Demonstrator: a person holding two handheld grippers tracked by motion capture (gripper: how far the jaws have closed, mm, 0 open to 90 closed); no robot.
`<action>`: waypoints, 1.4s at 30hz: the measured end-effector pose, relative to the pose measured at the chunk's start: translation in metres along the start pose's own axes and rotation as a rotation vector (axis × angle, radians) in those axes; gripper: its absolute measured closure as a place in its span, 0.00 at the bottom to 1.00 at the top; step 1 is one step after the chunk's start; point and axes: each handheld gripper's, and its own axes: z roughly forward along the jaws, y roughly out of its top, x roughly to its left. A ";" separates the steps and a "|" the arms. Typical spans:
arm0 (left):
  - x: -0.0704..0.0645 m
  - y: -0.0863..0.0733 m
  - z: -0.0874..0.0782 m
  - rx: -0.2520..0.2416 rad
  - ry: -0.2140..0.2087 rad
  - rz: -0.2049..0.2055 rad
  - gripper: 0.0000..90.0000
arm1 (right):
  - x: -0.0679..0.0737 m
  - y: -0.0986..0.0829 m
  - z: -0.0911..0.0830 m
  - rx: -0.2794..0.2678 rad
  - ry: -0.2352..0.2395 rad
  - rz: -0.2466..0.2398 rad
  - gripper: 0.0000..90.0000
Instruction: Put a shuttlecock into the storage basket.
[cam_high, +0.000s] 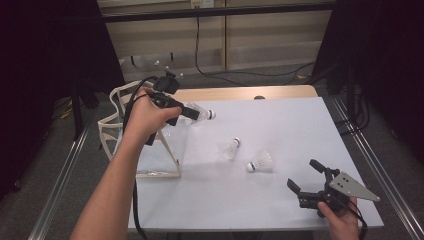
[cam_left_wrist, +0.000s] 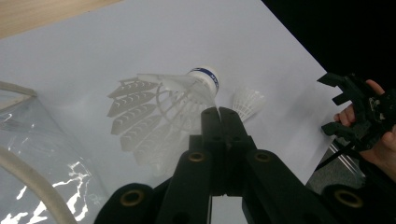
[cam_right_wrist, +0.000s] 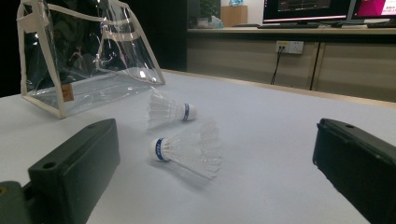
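- Pointing its blue-banded cork away from your left gripper, the held shuttlecock hangs above the worktop beside the clear bag, long axis roughly level.
- Your left fingers are pressed together on its feather skirt, hiding part of it.
- Two more shuttlecocks lie mid-worktop.
- Your right gripper rests near the front edge, fingers spread and cut off at the frame.
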 end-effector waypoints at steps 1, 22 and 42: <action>0.000 0.001 0.000 0.000 0.002 -0.002 1.00 | 0.000 0.000 0.000 -0.001 0.000 0.001 0.01; 0.005 0.009 -0.016 -0.004 0.033 0.001 1.00 | 0.000 0.000 0.000 -0.002 0.000 0.000 0.01; 0.010 0.015 -0.031 -0.015 0.064 -0.002 1.00 | 0.000 0.000 0.000 -0.002 0.002 0.001 0.01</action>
